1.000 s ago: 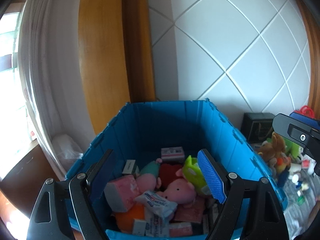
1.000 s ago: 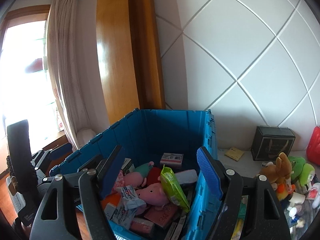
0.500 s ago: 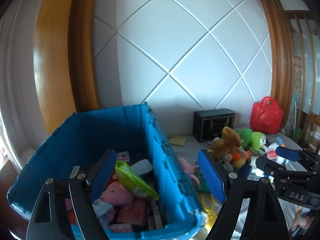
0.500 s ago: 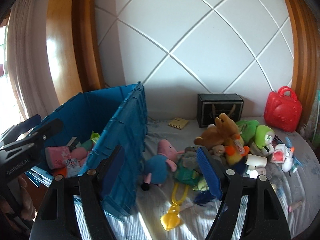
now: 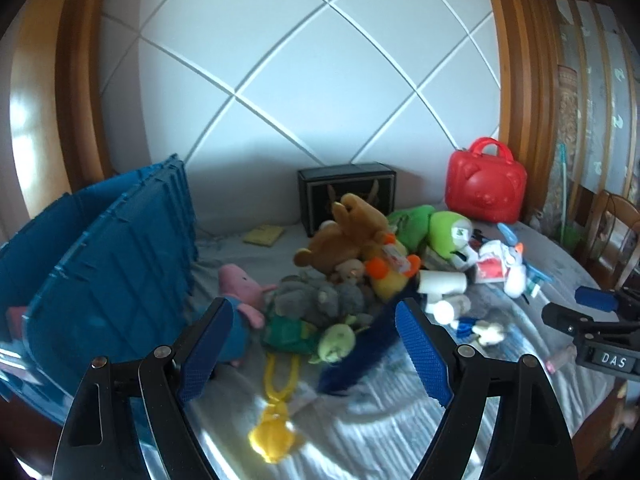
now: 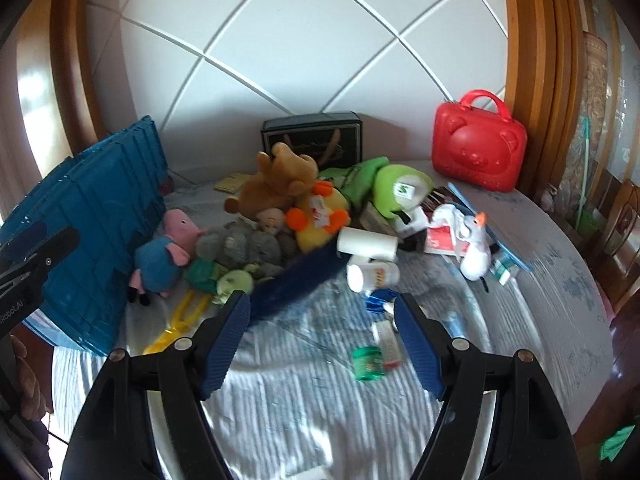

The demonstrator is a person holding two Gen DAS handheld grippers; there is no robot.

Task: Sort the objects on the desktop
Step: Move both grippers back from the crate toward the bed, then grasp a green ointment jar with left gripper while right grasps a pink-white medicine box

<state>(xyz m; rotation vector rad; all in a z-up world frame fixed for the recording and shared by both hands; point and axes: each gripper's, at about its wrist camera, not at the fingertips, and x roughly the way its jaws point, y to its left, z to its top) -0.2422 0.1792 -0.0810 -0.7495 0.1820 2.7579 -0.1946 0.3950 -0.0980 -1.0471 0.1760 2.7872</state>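
On my far left stands the blue crate [image 6: 100, 216], its wall just beside the pink-headed plush pig [image 6: 164, 252] lying on the striped cloth [image 6: 304, 400]. My left gripper [image 5: 316, 354] hangs spread wide and empty over the yellow toy [image 5: 276, 428]. Next comes the heap: grey plush [image 6: 244, 246], brown bear [image 6: 276, 184], green plush [image 6: 396, 192], with a black box [image 6: 312, 136] behind. My right gripper [image 6: 322, 342] is also spread, holding nothing, near a small green jar [image 6: 368, 364]. Far right sits the red case [image 6: 478, 148].
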